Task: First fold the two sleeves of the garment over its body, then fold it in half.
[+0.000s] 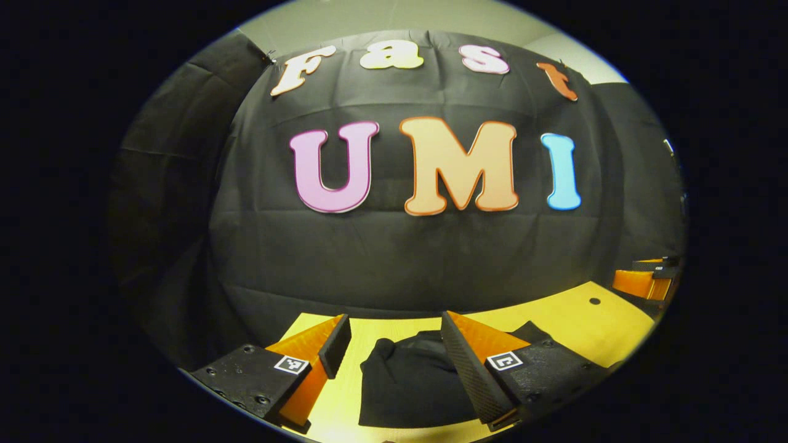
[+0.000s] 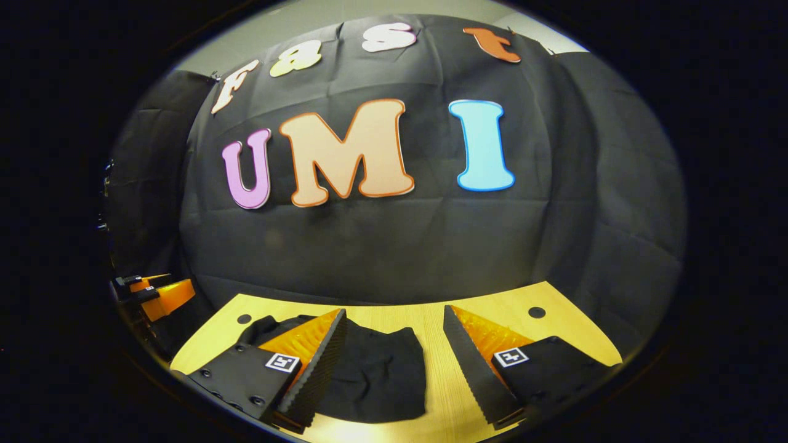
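The garment (image 1: 412, 384), a dark cloth, is lying bunched on the yellow table (image 1: 591, 323) at the bottom centre of the left gripper view and at the lower left of centre in the right gripper view. Both the left hand-held gripper (image 1: 394, 354) and the right hand-held gripper (image 2: 394, 351) are hovering above it with fingers spread, pinching nothing. I judge the sleeve folding is not started; next each needs lowering onto a sleeve edge, though the sleeves are hard to tell apart
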